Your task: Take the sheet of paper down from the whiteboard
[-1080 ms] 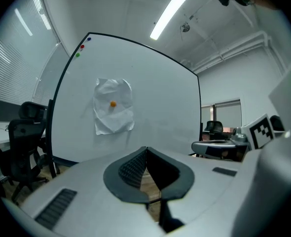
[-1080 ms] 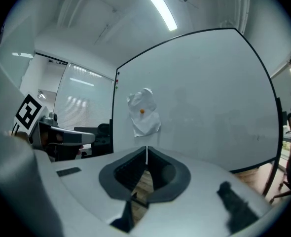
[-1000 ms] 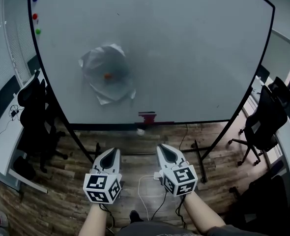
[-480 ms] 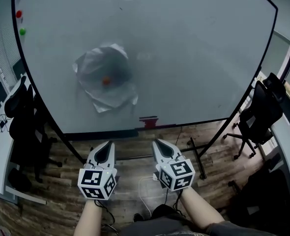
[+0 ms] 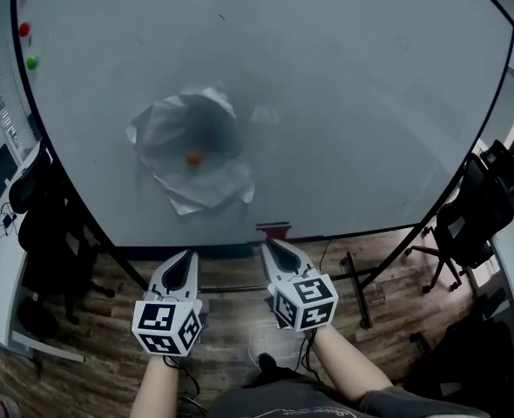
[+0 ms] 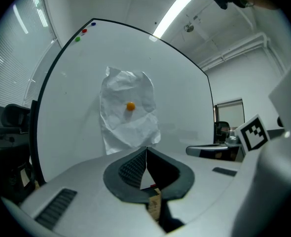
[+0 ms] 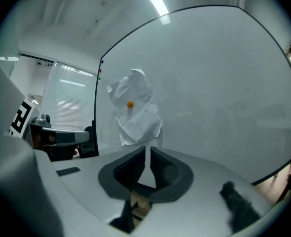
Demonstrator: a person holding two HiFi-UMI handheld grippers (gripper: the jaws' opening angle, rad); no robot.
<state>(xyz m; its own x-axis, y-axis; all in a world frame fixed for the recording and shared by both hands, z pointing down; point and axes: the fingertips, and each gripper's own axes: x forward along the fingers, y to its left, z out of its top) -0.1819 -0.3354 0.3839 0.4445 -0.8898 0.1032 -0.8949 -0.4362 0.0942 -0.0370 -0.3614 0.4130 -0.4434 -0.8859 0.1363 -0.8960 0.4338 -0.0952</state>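
Between the left gripper's (image 6: pixel 146 149) fingers nothing shows; they are pressed together. Those of the right gripper (image 7: pixel 148 148) stand all but together, a thin slit between them, empty. Both point side by side at the whiteboard (image 5: pixel 370 103), well short of the crumpled paper (image 5: pixel 172 129), which an orange magnet (image 5: pixel 192 158) pins there, with bare board around it.

— Where is the crumpled white sheet of paper (image 5: pixel 206 185)?
— It hangs on the large black-framed whiteboard (image 5: pixel 353 103), left of the board's middle and in its lower half.
— What keeps it up?
— A small round orange magnet (image 5: pixel 192 158) sits near the sheet's middle. The sheet is roughly upright and heavily creased, with wrinkled, uneven edges.
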